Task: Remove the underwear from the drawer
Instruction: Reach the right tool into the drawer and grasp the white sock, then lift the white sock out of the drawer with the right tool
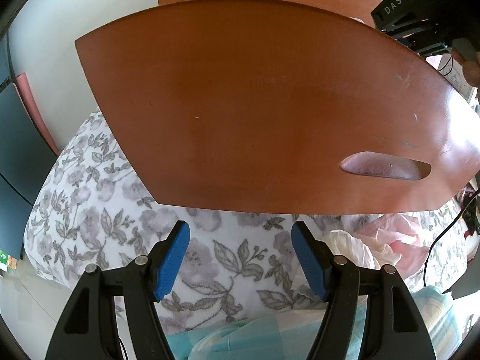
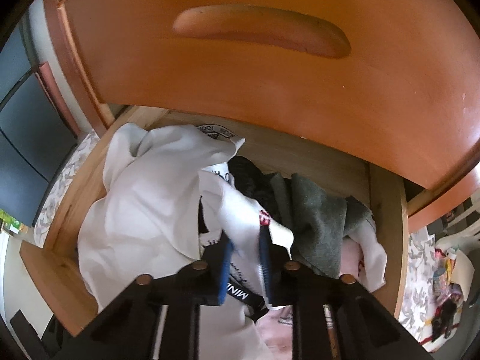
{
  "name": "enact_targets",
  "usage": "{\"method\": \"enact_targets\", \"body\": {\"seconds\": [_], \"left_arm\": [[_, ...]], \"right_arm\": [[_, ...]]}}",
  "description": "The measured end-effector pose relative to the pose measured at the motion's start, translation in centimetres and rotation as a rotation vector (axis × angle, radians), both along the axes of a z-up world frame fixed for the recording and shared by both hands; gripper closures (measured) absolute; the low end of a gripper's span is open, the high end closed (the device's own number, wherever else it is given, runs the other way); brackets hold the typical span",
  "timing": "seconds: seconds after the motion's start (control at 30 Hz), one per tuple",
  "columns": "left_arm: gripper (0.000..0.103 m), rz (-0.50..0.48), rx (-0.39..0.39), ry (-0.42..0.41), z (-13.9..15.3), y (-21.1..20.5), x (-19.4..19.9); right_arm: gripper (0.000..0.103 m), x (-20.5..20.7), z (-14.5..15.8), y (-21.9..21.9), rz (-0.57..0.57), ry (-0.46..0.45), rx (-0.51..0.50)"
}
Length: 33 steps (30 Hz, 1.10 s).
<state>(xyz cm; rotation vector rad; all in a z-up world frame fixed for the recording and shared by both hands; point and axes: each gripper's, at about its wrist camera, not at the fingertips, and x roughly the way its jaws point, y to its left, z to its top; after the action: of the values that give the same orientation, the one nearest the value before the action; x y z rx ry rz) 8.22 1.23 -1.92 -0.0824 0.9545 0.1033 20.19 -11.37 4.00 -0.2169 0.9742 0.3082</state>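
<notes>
Your right gripper [image 2: 244,247] pinches white underwear [image 2: 240,216] in the open drawer [image 2: 387,198], ready to lift. Your left gripper [image 1: 240,258] waits open and empty near the bed [image 1: 90,210].

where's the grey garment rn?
Right wrist view: the grey knit garment lies in the open wooden drawer, right of the white underwear pinched in the right gripper, near the drawer's right wall.

The left gripper [image 1: 240,258] hangs in the air with its blue-padded fingers [image 1: 172,259] spread wide apart — nothing sits between them. The right gripper [image 2: 246,258] reaches down and forward, its two fingers drawn close together and pinching a fold of white cloth [image 2: 240,219] — the pads press it from both sides.
</notes>
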Motion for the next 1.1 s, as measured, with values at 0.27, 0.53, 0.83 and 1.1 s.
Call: {"method": "enact_targets", "body": {"seconds": [0.27,0.53,0.83,1.1], "left_arm": [[0.032,-0.002,-0.003,0.009,-0.2,0.1,0.1],[0.032,-0.003,-0.005,0.014,-0.3,0.1,0.2],[0.032,0.005,0.008,0.018,-0.4,-0.1,0.1],[0.032,0.01,0.023,0.01,-0.2,-0.1,0.0]], "right_arm": [[0.093,0.0,0.9,-1.3,-0.031,-0.032,0.016],[0.093,-1.0,2.7,-2.0,-0.043,-0.093,0.016],[0.093,-2.3,5.2,-4.1,-0.09,-0.158,0.021],[0.093,-4.8,8.9,-5.9,-0.119,-0.249,0.045]]}}
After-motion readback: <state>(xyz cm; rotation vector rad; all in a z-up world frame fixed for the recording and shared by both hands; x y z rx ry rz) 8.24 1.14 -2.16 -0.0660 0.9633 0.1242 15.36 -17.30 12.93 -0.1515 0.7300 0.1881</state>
